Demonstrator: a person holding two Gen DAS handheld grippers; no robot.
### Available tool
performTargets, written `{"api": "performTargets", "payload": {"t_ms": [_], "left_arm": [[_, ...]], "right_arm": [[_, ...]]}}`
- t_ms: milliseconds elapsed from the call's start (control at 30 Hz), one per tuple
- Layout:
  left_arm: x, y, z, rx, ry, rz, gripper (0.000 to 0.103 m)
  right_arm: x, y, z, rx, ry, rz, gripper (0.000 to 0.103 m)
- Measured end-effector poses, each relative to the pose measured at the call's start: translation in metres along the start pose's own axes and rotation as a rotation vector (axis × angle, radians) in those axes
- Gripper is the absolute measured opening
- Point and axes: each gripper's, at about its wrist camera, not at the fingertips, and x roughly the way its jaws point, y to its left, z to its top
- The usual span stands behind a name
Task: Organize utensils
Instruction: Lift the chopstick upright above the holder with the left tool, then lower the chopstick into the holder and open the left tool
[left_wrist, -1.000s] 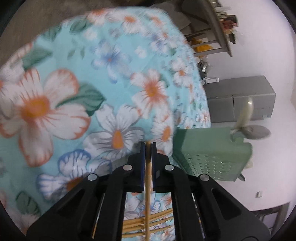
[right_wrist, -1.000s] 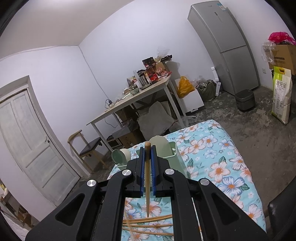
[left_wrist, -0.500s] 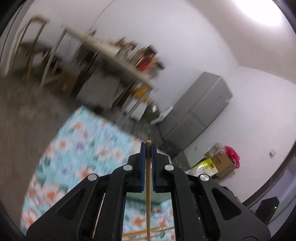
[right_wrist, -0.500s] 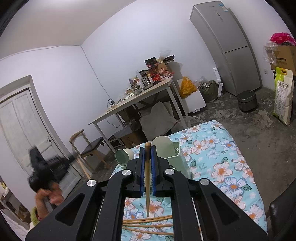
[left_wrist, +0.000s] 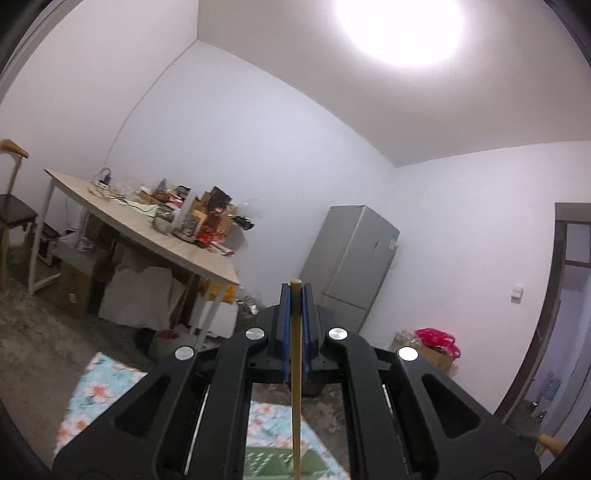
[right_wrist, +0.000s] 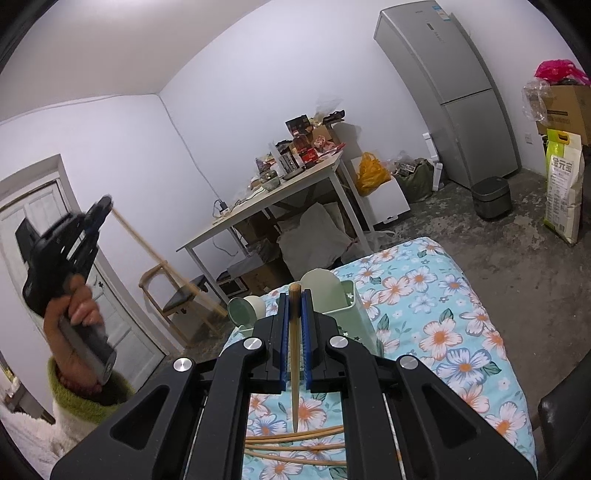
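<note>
My left gripper is shut on a wooden chopstick and is raised, tilted up toward the room; it shows at the left of the right wrist view with its chopstick slanting down. My right gripper is shut on another chopstick held above the floral tablecloth. The green utensil holder stands just beyond its fingertips. Several loose chopsticks lie on the cloth under the right gripper. The holder's top shows below the left gripper.
A green cup and a pale cup stand left of the holder. Beyond the cloth are a cluttered table, a chair, a fridge, a door and a dark bin.
My left gripper has swung up from over the cloth to point at the room, with its chopstick; it now appears in the right wrist view. The right gripper has hardly moved.
</note>
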Motion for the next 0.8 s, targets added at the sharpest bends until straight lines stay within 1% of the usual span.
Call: {"api": "performTargets", "payload": {"t_ms": [33, 100, 200, 267, 467, 600, 700, 767, 800], "left_arm": [[0.005, -0.003, -0.002, 0.008, -0.006, -0.003, 0.004], [0.020, -0.013, -0.009, 0.057, -0.019, 0.004, 0.004], [0.041, -0.020, -0.027, 0.093, -0.012, 0.004, 0.004], [0.056, -0.023, -0.042, 0.132, -0.009, 0.029, 0.004], [0.090, -0.017, -0.088, 0.195, 0.035, 0.089, 0.004], [0.102, -0.006, -0.110, 0.191, 0.098, 0.099, 0.004], [0.104, 0.003, -0.120, 0.154, 0.146, 0.095, 0.005], [0.105, 0.012, -0.122, 0.118, 0.174, 0.096, 0.011], [0.103, 0.016, -0.121, 0.106, 0.180, 0.101, 0.021]], "right_arm": [[0.000, -0.001, 0.000, 0.002, 0.000, -0.001, 0.007], [0.001, -0.004, 0.001, 0.006, 0.001, -0.004, 0.007], [0.003, -0.007, 0.000, 0.010, 0.005, -0.008, 0.007], [0.003, -0.008, 0.000, 0.012, 0.007, -0.011, 0.007], [0.004, -0.014, 0.000, 0.020, 0.011, -0.020, 0.007], [0.004, -0.017, 0.000, 0.021, 0.012, -0.027, 0.007], [0.003, -0.017, 0.001, 0.017, 0.010, -0.032, 0.007], [0.003, -0.016, 0.001, 0.013, 0.006, -0.034, 0.007], [0.002, -0.015, 0.002, 0.009, 0.003, -0.035, 0.007]]}}
